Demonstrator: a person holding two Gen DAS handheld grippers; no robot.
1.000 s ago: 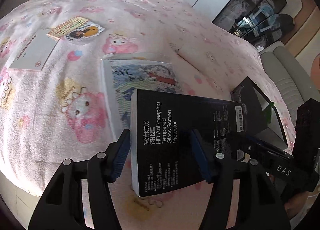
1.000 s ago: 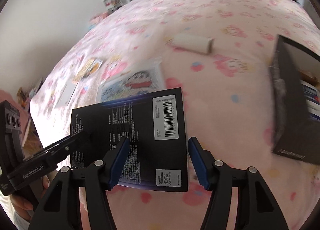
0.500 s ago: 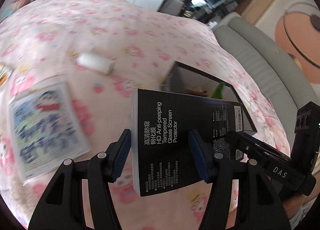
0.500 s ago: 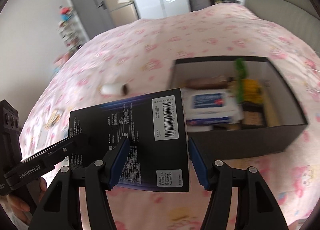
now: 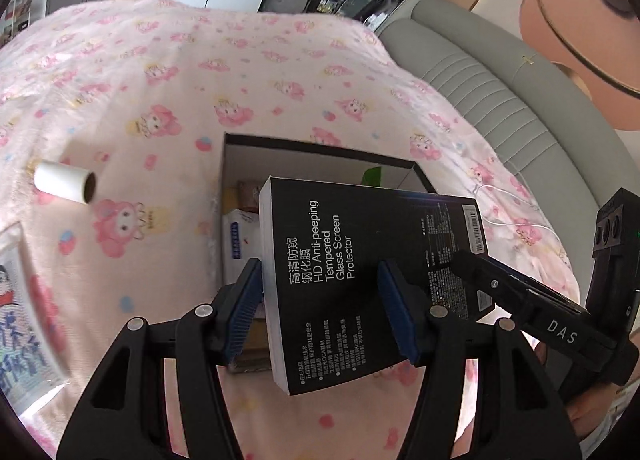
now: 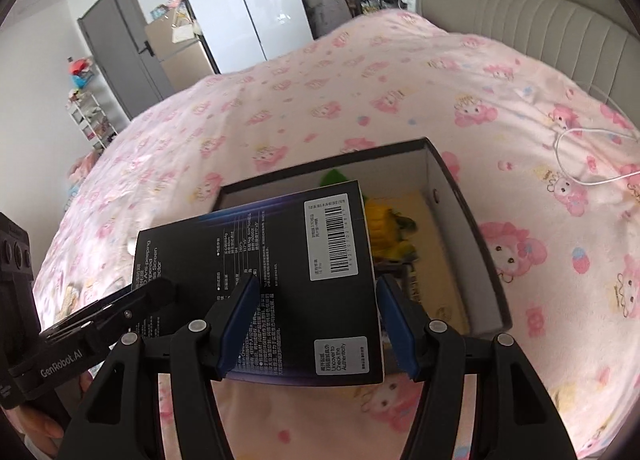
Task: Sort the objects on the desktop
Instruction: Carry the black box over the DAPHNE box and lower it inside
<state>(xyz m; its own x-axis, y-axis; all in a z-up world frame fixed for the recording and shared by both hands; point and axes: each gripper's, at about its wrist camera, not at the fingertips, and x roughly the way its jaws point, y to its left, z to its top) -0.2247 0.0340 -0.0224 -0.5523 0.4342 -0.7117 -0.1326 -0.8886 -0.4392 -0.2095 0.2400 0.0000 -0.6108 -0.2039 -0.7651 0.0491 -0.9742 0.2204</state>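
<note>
— Where is the black flat box [image 5: 360, 268]?
— Up in the air, over the open bin [image 6: 460, 219]. The left claw [image 5: 320, 312] and right claw [image 6: 316, 324] both squeeze it.
— What's next?
— I think they lower it in, then let go.

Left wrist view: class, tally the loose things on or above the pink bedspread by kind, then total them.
Black flat boxes, held: 1
Open storage boxes: 1
White rolls: 1
Printed cartoon sheets: 1
White cables: 1
Total: 5
</note>
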